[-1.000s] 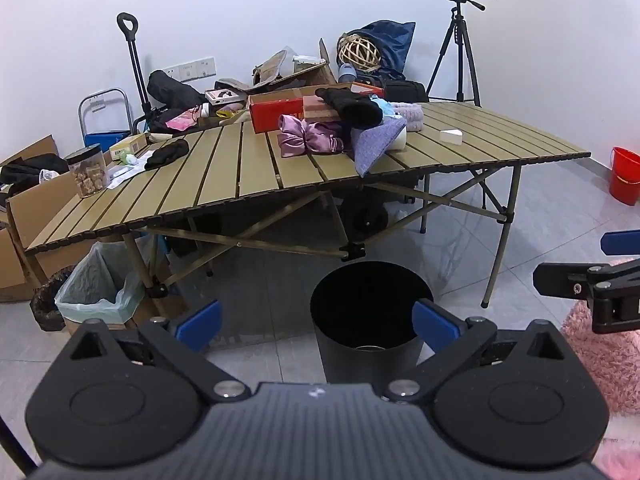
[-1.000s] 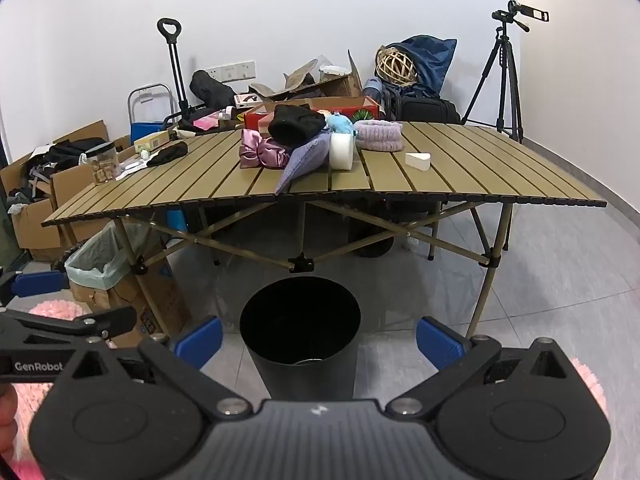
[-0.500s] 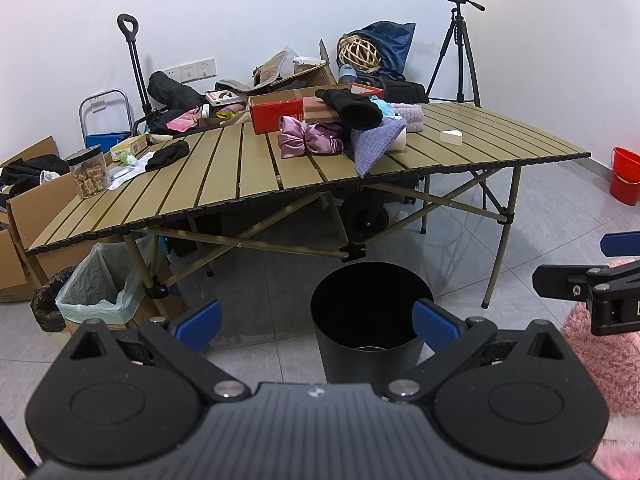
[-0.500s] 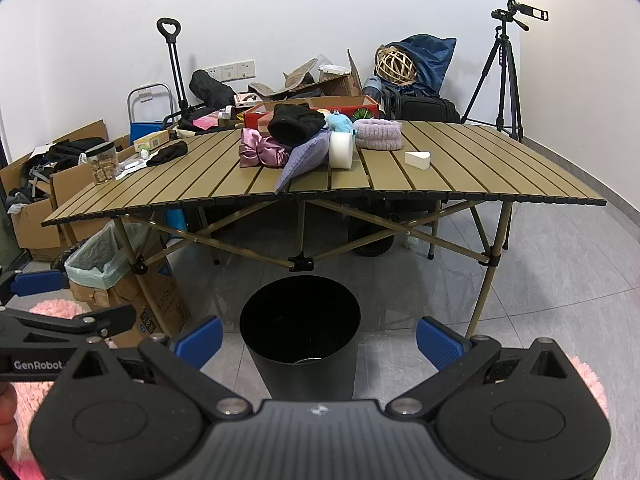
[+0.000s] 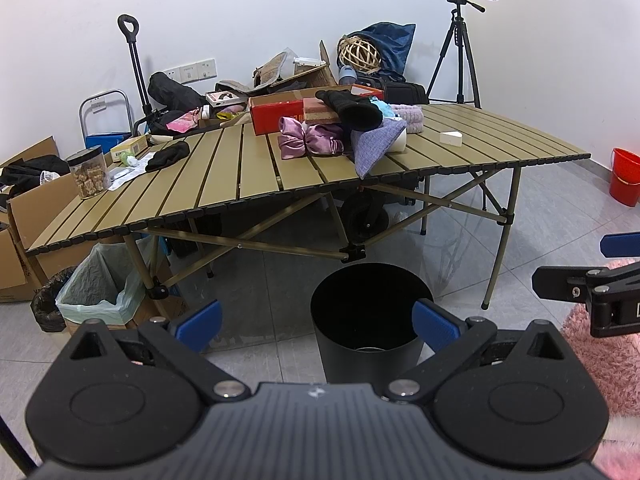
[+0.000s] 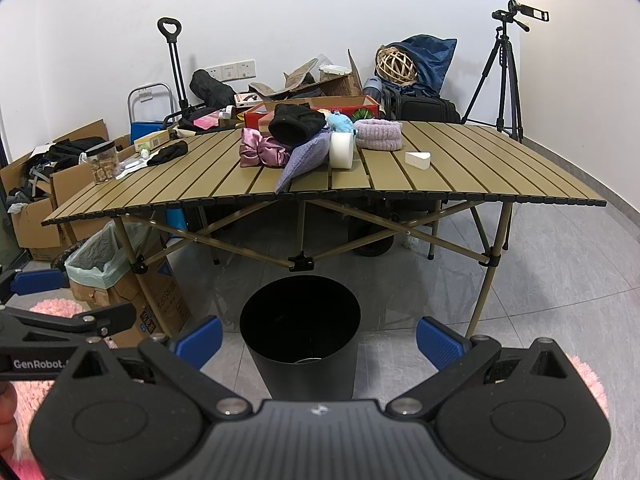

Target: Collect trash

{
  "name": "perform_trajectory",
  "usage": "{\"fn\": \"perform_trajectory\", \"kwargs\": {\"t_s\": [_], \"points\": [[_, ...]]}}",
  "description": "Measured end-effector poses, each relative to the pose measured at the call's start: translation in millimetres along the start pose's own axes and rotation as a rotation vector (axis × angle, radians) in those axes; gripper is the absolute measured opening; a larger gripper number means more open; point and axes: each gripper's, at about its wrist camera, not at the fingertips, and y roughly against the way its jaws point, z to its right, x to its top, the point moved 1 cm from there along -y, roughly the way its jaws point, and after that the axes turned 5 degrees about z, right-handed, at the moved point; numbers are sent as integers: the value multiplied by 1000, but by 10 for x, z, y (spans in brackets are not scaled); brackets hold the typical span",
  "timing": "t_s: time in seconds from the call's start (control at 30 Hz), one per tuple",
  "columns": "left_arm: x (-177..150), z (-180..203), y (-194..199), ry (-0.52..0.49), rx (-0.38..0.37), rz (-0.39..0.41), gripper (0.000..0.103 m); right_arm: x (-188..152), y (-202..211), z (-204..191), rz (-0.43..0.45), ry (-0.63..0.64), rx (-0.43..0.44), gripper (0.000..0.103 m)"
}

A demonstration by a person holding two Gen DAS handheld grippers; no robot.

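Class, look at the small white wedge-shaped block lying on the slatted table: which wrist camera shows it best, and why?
The right wrist view: the white wedge block sits near the middle of the frame, with its slanted end and side face visible. The left wrist view shows the same block farther off toward the table's right end, smaller and flatter.

A spare room used as a makeshift recording and storage space: bare white walls, grey tiled floor [image 6: 540,264], and a folding slatted tabletop [image 6: 460,168] in the middle. Behind the tabletop, a camera on a tripod [image 6: 506,64] stands in the corner beside piled bags and cardboard boxes [image 6: 36,208]. A black bin [image 6: 300,344] stands on the floor in front of the tabletop, a lined bin [image 6: 96,264] under its left end.
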Motion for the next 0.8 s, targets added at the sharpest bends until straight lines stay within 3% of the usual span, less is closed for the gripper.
{"fn": "perform_trajectory", "kwargs": {"t_s": [0.8], "points": [[-6, -4, 10, 0, 0, 3, 103, 8, 13, -6, 1, 0, 0, 103]]}}
